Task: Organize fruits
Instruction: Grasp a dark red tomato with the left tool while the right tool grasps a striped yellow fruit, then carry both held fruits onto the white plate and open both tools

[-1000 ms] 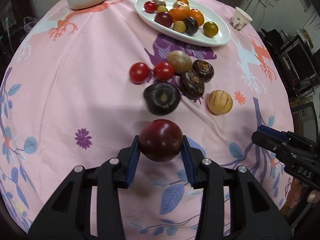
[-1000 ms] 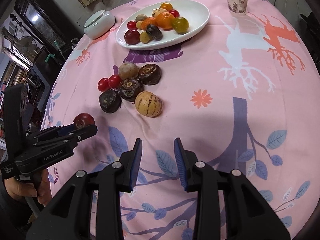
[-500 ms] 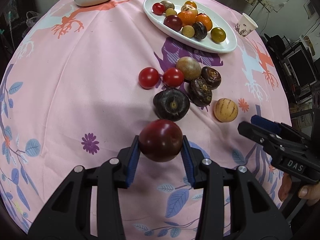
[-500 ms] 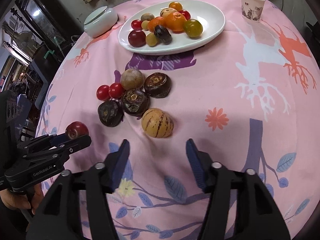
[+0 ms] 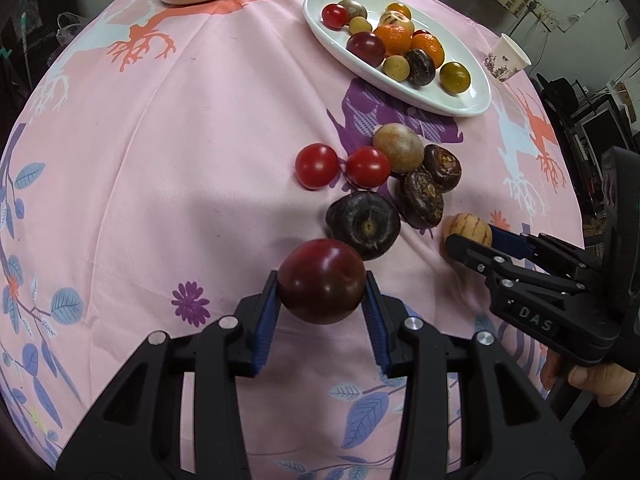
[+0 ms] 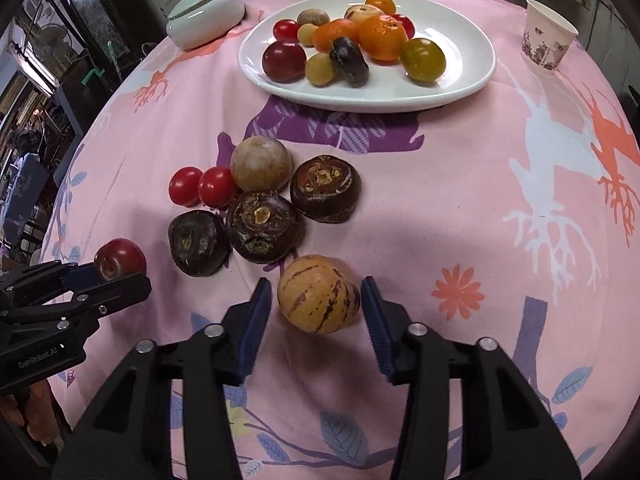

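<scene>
Loose fruit on the pink printed tablecloth [image 6: 440,184], centre of the right wrist view: two cherry tomatoes [image 6: 202,186], one round tan fruit [image 6: 261,164], three dark water chestnuts [image 6: 262,227] and one striped yellow pepino melon [image 6: 318,299]. That makes seven pieces lying on the cloth.

The white oval plate [image 6: 460,76], upper centre, carries about eleven pieces: two mandarins [image 6: 380,37], two cherry tomatoes, one dark red plum, one green-yellow tomato, one dark water chestnut, and several small tan or yellow fruits. Those at the back overlap, so the count is approximate.

One paper cup [image 6: 549,36] stands at upper right. One lidded white ceramic dish [image 6: 205,16] stands at upper left.

Left gripper [image 5: 322,300], lower centre of its own view: blue pads clamped on both sides of a dark red plum [image 5: 322,281], held clear of the cloth.

Right gripper [image 6: 318,312], lower centre of its view: jaws closing around the pepino melon, which lies between them on the cloth. A narrow gap shows on each side; pads not pressing.

Legible writing: "DAS" on the right gripper body, lower right of the left wrist view; "GenRobot.AI" on the left gripper body, lower left of the right wrist view.
</scene>
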{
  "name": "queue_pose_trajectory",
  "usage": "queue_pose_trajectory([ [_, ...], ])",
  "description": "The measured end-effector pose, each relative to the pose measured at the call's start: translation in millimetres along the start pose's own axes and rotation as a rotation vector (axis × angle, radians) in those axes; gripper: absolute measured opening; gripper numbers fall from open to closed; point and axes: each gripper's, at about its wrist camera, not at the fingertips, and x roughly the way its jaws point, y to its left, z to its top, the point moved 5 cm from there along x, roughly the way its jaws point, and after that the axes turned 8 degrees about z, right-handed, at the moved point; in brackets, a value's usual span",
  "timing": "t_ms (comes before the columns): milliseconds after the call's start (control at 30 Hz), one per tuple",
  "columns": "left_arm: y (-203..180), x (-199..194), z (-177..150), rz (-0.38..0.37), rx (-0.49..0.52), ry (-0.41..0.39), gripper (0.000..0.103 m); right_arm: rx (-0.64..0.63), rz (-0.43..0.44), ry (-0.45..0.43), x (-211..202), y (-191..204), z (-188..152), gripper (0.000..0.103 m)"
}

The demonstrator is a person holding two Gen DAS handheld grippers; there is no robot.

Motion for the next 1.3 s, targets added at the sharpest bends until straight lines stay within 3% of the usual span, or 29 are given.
queue_pose_trajectory([
  [200, -1.5, 0.2, -0.7, 0.005, 0.007, 0.001, 0.041, 0.028, 0.025, -0.023, -5.2, -5.8, -1.4, 0.041],
  [600, -14.4, -29.5, 19.4, -0.007, 0.053, -0.073, 0.041, 0.122, 0.043, -0.144, -69.8, -37.5, -4.0, 0.041],
  [933, -28.5, -44.7, 67.6, -0.006, 0.103, -0.143, 0.041, 0.12, 0.052, -0.232, -99.3, -46.2, 28.6, 0.041],
  [1300, -42.9, -33.5, 135.5, -0.008, 0.132, -0.189, 0.041, 0.092, 0.076, -0.264, -89.9, -51.9, 84.4, 0.041],
])
